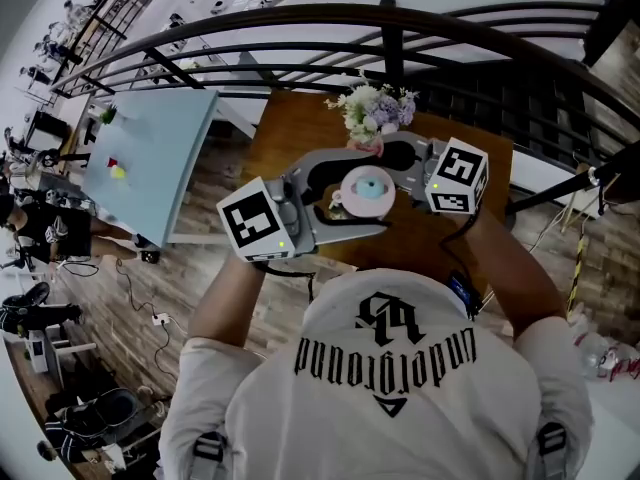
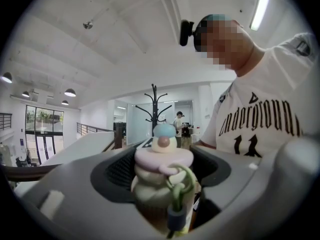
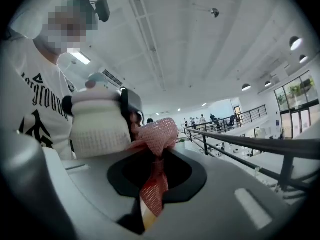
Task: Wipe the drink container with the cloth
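Observation:
The drink container (image 1: 366, 190) is a small cream bottle with a pink lid and a blue cap. My left gripper (image 1: 338, 213) is shut on it and holds it up above the wooden table (image 1: 295, 128). In the left gripper view the drink container (image 2: 161, 176) stands upright between the jaws, a green loop hanging from its lid. My right gripper (image 1: 398, 158) is shut on a pink mesh cloth (image 3: 155, 159), whose bunched end touches the side of the drink container (image 3: 99, 121). In the head view the cloth is hidden.
A vase of flowers (image 1: 376, 113) stands on the table just beyond the grippers. A dark metal railing (image 1: 330, 28) runs behind the table. A light blue table (image 1: 145, 158) stands to the left on the wood floor.

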`<action>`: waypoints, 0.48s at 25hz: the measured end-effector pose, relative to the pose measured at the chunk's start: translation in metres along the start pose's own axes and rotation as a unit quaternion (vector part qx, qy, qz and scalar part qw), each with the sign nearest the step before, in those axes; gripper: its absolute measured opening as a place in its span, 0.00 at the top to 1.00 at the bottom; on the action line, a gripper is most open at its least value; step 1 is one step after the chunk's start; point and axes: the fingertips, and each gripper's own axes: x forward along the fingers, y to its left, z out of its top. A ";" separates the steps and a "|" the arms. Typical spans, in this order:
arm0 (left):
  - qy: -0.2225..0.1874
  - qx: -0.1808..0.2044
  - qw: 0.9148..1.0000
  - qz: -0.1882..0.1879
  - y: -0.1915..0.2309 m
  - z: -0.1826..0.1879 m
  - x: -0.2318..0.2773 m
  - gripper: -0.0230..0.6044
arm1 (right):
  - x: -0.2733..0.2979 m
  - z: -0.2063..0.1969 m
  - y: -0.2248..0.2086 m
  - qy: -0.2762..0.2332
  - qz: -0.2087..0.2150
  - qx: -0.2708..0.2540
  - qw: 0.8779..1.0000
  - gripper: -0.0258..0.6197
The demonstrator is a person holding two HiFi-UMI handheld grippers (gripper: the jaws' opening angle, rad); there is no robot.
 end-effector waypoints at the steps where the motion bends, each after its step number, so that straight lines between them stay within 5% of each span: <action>1: -0.003 0.000 1.000 0.000 0.001 0.000 -0.002 0.35 | 0.000 -0.013 -0.002 0.006 -0.002 0.011 1.000 0.88; 8: -0.016 -0.009 1.000 0.016 0.017 -0.001 -0.013 0.35 | -0.016 -0.070 -0.011 0.030 -0.034 0.050 0.998 0.88; 12: -0.024 -0.017 0.999 0.025 0.025 -0.001 -0.017 0.35 | -0.031 -0.062 -0.005 0.023 -0.044 0.036 0.998 0.88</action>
